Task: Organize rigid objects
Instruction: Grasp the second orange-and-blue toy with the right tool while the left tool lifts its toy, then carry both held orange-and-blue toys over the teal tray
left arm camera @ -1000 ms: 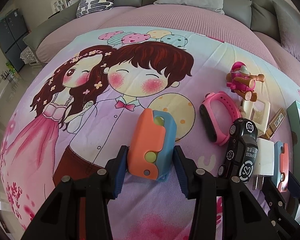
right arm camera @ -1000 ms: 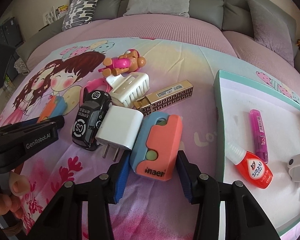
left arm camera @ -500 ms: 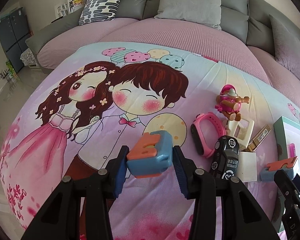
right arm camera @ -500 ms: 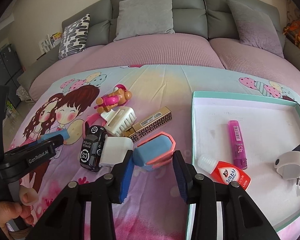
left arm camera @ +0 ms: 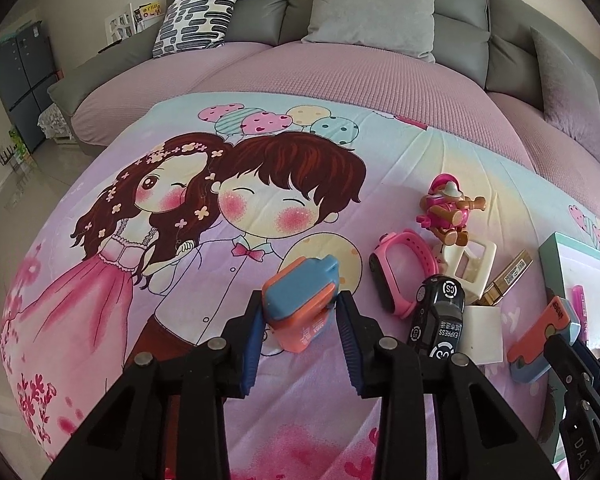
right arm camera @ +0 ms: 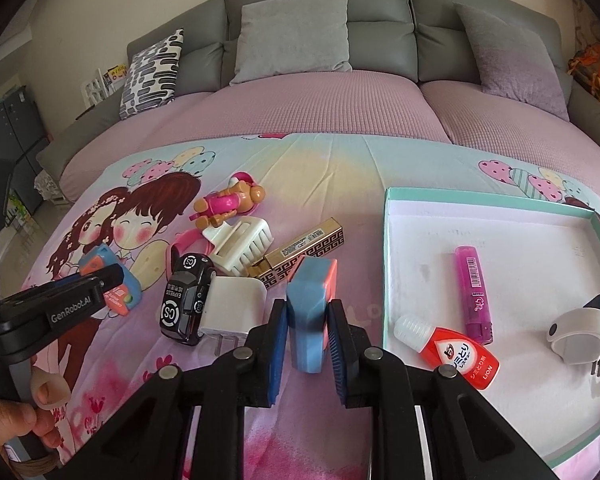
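Two alike blue-and-orange cases are in hand. My left gripper [left arm camera: 299, 314] is closing on one case [left arm camera: 296, 292]; its pads press the sides and the case hangs tilted above the cartoon bedspread. My right gripper [right arm camera: 307, 310] is shut on the other case [right arm camera: 309, 288], which stands on edge between the pads, just left of the teal-rimmed tray [right arm camera: 386, 248]. The left gripper [right arm camera: 110, 280] shows at the left of the right wrist view, a hand below it. The right-hand case [left arm camera: 540, 330] appears at the lower right of the left wrist view.
The tray holds a pink tube [right arm camera: 474, 292], a red bottle [right arm camera: 460, 354] and a white plug [right arm camera: 576, 332]. On the bedspread lie a black toy car [right arm camera: 184, 300], white charger [right arm camera: 234, 304], white brush [right arm camera: 240, 248], gold box [right arm camera: 300, 250], pink watch [left arm camera: 400, 268] and toy figure [right arm camera: 228, 202].
Both cases lay flat on the bedspread between wider jaws. Now both grippers have closed on them and risen; the right case has turned onto its edge, the left one is tilted.
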`<state>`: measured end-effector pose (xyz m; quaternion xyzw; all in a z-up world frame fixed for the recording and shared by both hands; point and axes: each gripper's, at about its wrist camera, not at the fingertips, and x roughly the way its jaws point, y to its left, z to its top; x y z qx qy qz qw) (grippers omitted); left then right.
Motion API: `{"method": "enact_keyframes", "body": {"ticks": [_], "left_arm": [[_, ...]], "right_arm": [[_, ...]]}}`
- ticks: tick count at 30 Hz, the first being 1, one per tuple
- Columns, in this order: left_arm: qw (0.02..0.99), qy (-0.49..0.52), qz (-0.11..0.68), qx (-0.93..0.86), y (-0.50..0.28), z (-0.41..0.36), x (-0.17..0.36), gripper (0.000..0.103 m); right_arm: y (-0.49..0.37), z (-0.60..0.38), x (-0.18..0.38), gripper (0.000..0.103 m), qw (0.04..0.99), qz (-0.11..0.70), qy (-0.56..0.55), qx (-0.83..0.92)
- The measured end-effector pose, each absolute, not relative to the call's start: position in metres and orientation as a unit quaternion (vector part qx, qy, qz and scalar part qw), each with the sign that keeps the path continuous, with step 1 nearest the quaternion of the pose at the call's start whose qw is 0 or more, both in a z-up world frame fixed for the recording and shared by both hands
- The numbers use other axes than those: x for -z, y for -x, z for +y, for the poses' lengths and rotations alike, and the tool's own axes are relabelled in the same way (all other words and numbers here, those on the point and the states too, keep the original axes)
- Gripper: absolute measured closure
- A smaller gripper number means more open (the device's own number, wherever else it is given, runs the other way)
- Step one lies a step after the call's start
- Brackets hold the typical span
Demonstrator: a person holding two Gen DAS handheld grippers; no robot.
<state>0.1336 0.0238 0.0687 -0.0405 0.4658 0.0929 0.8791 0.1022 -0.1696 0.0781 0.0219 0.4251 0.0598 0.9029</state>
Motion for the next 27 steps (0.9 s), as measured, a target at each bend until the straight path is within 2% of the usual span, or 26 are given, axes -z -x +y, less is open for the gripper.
{"method": "enact_keyframes", "body": {"ticks": [13, 27], "left_arm": [[0.882, 0.045, 0.460, -0.092, -0.133, 0.023, -0.072, 0.066], [0.920, 0.045, 0.383, -0.066, -0.114, 0.008, -0.131, 0.067]], "right_arm": [[-0.101, -0.178, -0.082, 0.082, 0.906, 0.416, -0.041, -0.058], [-0.084, -0.210, -0.126, 0.082, 0.933, 0.348, -0.080, -0.036]]}}
